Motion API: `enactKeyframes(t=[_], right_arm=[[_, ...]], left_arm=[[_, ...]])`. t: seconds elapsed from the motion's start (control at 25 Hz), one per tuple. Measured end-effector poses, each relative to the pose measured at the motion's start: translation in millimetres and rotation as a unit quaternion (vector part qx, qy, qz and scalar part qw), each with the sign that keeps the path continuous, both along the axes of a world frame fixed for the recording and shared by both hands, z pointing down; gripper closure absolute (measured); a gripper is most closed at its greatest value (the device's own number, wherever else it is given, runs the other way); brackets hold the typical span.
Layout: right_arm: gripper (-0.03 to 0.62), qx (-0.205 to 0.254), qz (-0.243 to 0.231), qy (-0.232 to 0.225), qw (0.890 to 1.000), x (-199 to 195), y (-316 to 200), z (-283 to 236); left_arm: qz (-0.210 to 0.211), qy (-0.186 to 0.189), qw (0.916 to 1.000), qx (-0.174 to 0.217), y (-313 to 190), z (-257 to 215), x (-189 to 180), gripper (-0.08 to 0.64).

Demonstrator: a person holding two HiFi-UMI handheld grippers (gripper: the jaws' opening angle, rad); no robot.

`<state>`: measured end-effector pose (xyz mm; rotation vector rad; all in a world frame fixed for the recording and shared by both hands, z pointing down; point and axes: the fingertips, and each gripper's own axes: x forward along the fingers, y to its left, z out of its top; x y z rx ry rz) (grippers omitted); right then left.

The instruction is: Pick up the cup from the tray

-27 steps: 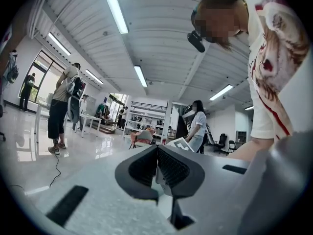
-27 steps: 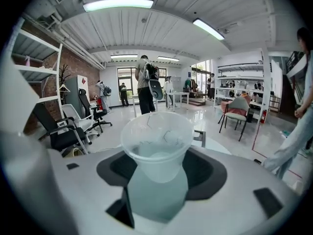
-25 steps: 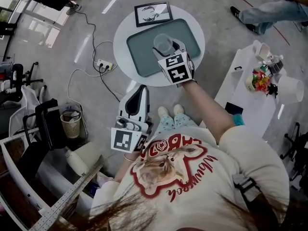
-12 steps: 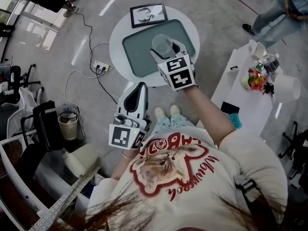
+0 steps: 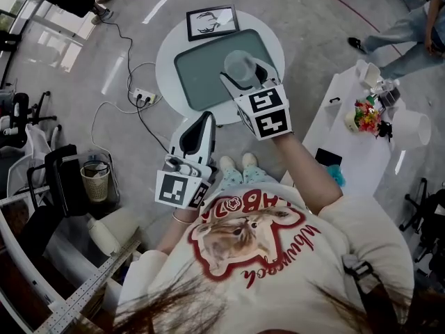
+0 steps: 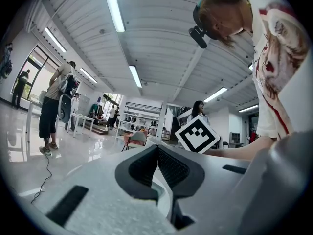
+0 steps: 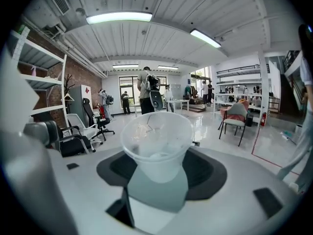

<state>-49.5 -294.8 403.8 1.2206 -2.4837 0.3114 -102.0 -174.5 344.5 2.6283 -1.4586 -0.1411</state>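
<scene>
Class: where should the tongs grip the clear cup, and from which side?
Low on the wall of the cup, from the side: it is upright and widens upward, so it cannot slip down. The right tongs hold it so.

Cup [image 5: 240,64] in right claw [image 5: 244,72] over tray [image 5: 201,75] on table [image 5: 167,56]; frame [image 5: 211,21] behind.

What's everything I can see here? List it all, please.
cup: one, clear, in the right gripper, over the tray.
tray: one, grey-green, on the round table.
round table: one, white, under the tray.
framed picture: one, black-edged, table's far edge.
power strip: one, white, floor left of table.
side table: one, white, right side.
left gripper: one, white, shut, empty.
right gripper: one, white, shut on cup.
</scene>
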Motion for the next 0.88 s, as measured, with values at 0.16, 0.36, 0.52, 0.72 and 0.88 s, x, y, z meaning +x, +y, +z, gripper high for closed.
enactKeyframes(t=[0.16,0.36,0.52,0.72,0.88], right_arm=[[0.301,0.005,-0.006,-0.012,1.000,5,8,-17],[0.301,0.015,-0.010,-0.025,1.000,9,15,-37],[0.301,0.018,-0.013,-0.032,0.999,16,21,-47],[0.301,0.021,-0.016,-0.038,0.999,23,31,-56],[0.301,0.027,-0.024,-0.038,0.999,29,39,-62]], left_arm=[[0.005,-0.002,1.0000,0.002,-3,-1,4,0.546],[0.007,-0.003,1.0000,0.004,-6,-3,7,0.546],[0.005,-0.004,1.0000,0.006,-6,-5,8,0.546],[0.005,-0.006,0.9999,0.010,-6,-7,11,0.546],[0.001,-0.006,0.9999,0.013,-9,-10,14,0.546]])
